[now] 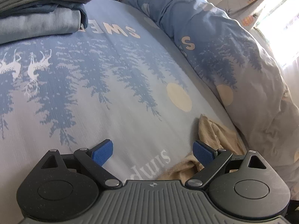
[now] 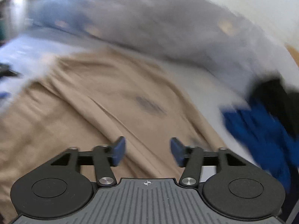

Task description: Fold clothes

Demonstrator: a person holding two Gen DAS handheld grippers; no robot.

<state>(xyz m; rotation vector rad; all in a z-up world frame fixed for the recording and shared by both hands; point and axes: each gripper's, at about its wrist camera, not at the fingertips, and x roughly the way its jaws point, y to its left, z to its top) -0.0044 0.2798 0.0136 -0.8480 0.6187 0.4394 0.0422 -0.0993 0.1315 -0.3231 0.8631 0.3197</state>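
Observation:
A tan garment point(image 2: 97, 100) lies spread on the bed in the blurred right wrist view, with folds running across it. My right gripper point(image 2: 147, 152) hovers above it, jaws apart and nothing between the blue pads. In the left wrist view my left gripper point(image 1: 152, 153) stands wide open over the printed bedsheet point(image 1: 104, 85). A bunched edge of the tan garment point(image 1: 211, 130) lies just beyond its right pad point(image 1: 202, 153), not held.
A stack of folded grey and blue clothes point(image 1: 37, 13) sits at the far left of the bed. A rolled duvet point(image 1: 233, 56) runs along the right side. A blue and black garment point(image 2: 261, 123) lies at the right. A bright window point(image 1: 276, 13) is behind.

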